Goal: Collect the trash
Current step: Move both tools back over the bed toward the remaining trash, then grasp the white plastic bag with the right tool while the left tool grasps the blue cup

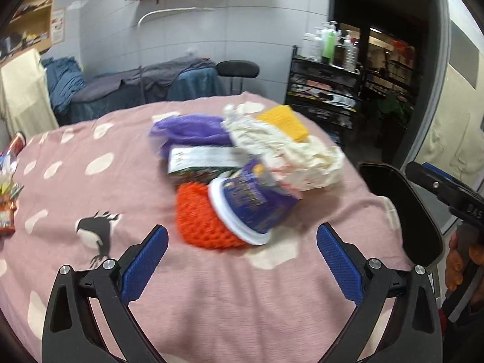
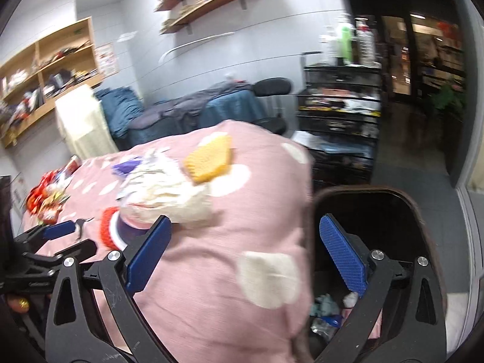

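Note:
A heap of trash lies on the pink spotted tablecloth (image 1: 211, 287): an orange foam net (image 1: 199, 217), a tipped purple-and-white cup (image 1: 251, 205), a crumpled cream wrapper (image 1: 290, 157), a yellow foam piece (image 1: 284, 121), a purple net (image 1: 190, 130) and a green-edged carton (image 1: 199, 163). My left gripper (image 1: 242, 257) is open just short of the cup and orange net, holding nothing. My right gripper (image 2: 245, 251) is open too, straddling the table's right edge, one finger near the cream wrapper (image 2: 169, 196), the other over the black bin (image 2: 393, 211). The yellow foam piece (image 2: 208, 157) lies further back.
The black bin (image 1: 402, 211) stands beside the table's right edge with some scraps inside. Snack packets (image 2: 45, 199) lie at the table's far left. A black rack with bottles (image 1: 326, 84), a stool (image 1: 239, 69) and a cloth-covered bench stand behind. A hand (image 1: 459, 260) holds the other gripper.

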The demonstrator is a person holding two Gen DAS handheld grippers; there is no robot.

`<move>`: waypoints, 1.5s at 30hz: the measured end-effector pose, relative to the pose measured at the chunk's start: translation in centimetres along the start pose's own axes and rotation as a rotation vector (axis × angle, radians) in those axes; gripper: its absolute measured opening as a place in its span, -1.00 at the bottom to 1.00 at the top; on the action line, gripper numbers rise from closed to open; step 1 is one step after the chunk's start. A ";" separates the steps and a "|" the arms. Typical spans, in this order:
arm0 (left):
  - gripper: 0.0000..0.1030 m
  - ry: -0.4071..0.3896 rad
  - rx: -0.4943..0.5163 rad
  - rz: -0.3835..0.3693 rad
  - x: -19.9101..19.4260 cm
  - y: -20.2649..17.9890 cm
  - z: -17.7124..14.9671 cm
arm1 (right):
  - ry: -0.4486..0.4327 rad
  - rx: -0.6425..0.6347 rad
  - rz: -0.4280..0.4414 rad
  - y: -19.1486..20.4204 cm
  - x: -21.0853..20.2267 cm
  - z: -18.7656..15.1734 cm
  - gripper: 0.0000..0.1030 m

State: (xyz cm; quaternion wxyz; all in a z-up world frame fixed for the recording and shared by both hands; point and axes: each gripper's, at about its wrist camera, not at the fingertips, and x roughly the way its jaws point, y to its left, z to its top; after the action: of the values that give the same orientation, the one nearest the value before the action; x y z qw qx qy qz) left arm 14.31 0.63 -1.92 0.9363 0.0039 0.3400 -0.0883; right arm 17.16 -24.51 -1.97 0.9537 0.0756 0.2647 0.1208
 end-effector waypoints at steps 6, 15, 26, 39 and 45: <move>0.89 0.035 -0.096 0.001 0.7 4.2 -0.5 | 0.047 -0.197 0.087 5.3 2.4 0.6 0.88; 0.89 0.090 -0.108 -0.046 1.6 5.2 -1.0 | 0.158 -0.503 -0.053 8.3 7.0 -0.7 0.85; 0.89 0.106 -0.066 -0.053 2.5 4.7 -0.4 | 0.144 -0.742 -0.098 9.1 10.5 -1.0 -0.22; 0.89 0.066 0.178 -0.032 3.1 -0.7 1.3 | 0.016 -0.407 -0.043 5.6 6.0 2.2 -0.60; 0.89 0.114 0.306 0.015 5.7 -3.3 2.6 | -0.014 -0.341 -0.056 4.2 3.9 2.6 -0.60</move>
State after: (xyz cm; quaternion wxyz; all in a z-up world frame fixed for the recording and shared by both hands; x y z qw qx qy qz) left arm 19.74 -3.71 -3.41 0.9046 0.1539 0.3750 -0.1319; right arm 21.01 -19.62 -0.77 0.9576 -0.0940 0.2357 0.1367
